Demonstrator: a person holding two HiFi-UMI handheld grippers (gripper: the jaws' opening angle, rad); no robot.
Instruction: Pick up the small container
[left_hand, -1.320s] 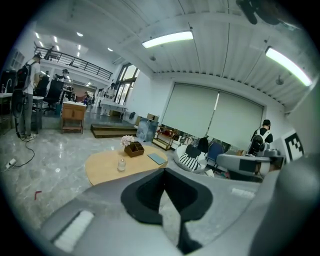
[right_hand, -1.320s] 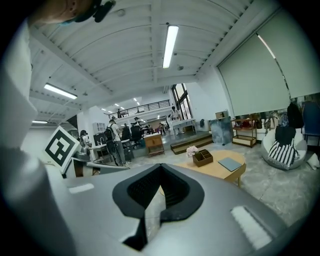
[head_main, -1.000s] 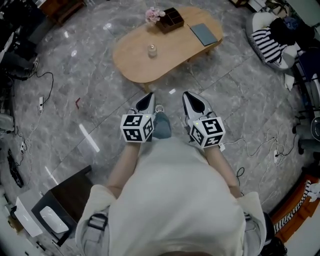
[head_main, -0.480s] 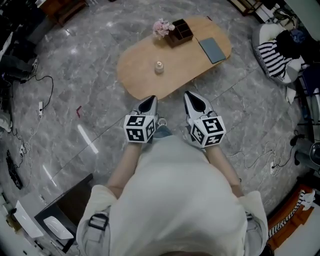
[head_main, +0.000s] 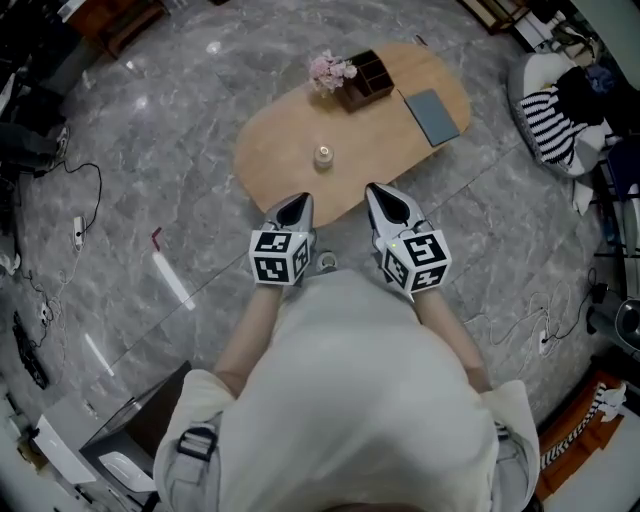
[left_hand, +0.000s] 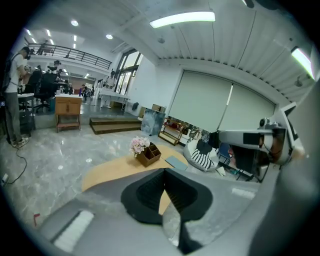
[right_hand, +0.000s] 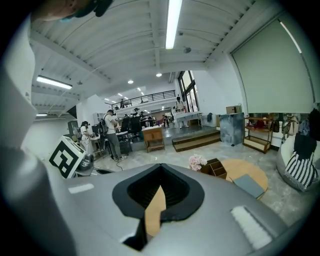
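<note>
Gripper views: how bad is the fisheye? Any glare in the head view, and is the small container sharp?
Left gripper view and right gripper view: strong fisheye, black corners, ceiling light blown out white. Head view: milder bend, streaks of glare on the floor; the small container on the table is tiny, detail unreadable.

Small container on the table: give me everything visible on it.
The small container is a little round jar, pale and seemingly clear, seen from above; lid and contents are too small to tell. It stands alone near the middle of the oval light-wood table, touching only the tabletop. The wooden box, the pink flowers and the grey-blue pad sit apart at the table's far end. The left gripper and right gripper are short of it, at the table's near edge.
</note>
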